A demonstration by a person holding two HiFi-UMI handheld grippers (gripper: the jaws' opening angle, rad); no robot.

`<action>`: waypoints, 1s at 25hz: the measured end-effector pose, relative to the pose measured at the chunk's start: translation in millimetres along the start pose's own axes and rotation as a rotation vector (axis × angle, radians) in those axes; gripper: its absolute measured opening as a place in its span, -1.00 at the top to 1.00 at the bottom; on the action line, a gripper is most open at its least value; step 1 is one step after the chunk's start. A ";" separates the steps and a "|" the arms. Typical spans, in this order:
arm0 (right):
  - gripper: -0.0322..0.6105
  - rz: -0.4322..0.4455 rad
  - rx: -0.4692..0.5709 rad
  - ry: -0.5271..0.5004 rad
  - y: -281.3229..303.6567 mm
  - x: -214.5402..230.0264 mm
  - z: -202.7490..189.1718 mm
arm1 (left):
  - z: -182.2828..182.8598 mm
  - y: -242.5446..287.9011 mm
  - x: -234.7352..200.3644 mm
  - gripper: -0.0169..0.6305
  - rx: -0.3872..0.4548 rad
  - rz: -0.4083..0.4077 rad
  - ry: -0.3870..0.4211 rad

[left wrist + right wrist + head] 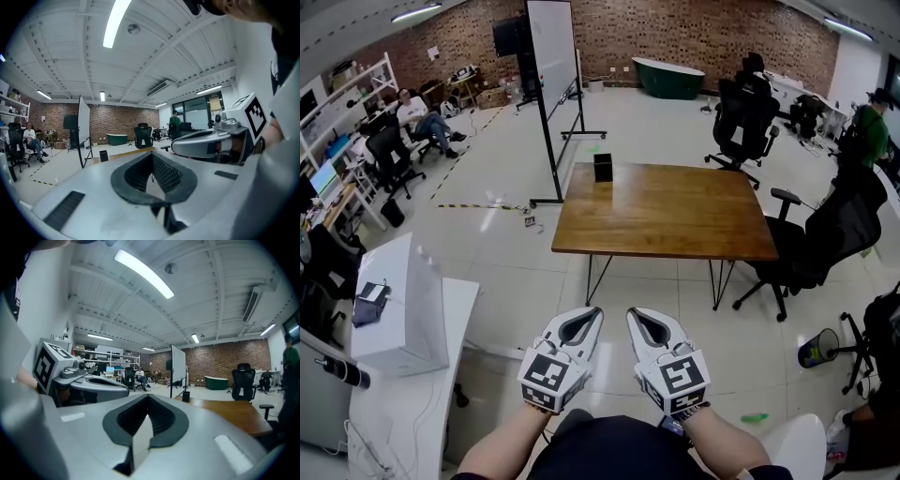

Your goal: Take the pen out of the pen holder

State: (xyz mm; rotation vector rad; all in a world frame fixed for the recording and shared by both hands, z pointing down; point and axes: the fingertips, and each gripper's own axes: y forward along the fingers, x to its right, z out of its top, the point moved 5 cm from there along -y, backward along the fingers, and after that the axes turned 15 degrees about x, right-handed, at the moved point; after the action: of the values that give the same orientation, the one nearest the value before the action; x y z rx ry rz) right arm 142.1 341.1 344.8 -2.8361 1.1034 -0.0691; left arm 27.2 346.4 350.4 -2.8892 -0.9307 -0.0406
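A small black pen holder (603, 167) stands near the far left corner of the wooden table (675, 211). It is too far off to tell whether a pen is in it. Both grippers hang side by side close to my body, well short of the table. My left gripper (596, 310) has its jaws together on nothing, and so does my right gripper (630, 311). In the left gripper view the pen holder (103, 155) is tiny beyond the left gripper (152, 153). The right gripper view shows the pen holder (185, 396) on the table (229, 412), past the right gripper (148, 396).
A rolling whiteboard (551, 56) stands behind the table's left end. Black office chairs (742, 117) (825, 239) sit at its far and right sides. A white desk with a white box (403, 309) is at my left. People sit and stand far off.
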 end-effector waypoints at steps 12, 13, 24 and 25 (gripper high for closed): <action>0.90 -0.007 -0.013 0.001 49.2 35.5 -15.5 | -16.2 45.8 -43.9 0.93 0.000 -0.005 -0.005; 0.90 -0.008 -0.015 0.000 56.6 39.3 -16.4 | -17.9 51.5 -50.8 0.93 0.001 -0.006 -0.008; 0.90 -0.042 -0.037 -0.007 164.1 78.0 -29.5 | -37.2 113.0 -151.1 0.93 -0.003 -0.038 -0.041; 0.90 -0.046 -0.038 -0.007 174.7 81.2 -30.3 | -37.9 118.9 -160.7 0.93 -0.003 -0.044 -0.042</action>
State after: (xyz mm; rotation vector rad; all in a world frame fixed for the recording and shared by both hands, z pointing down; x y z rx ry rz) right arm 82.2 155.9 356.7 -2.8936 1.0492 -0.0421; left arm -33.8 153.0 367.9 -2.8834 -1.0018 0.0155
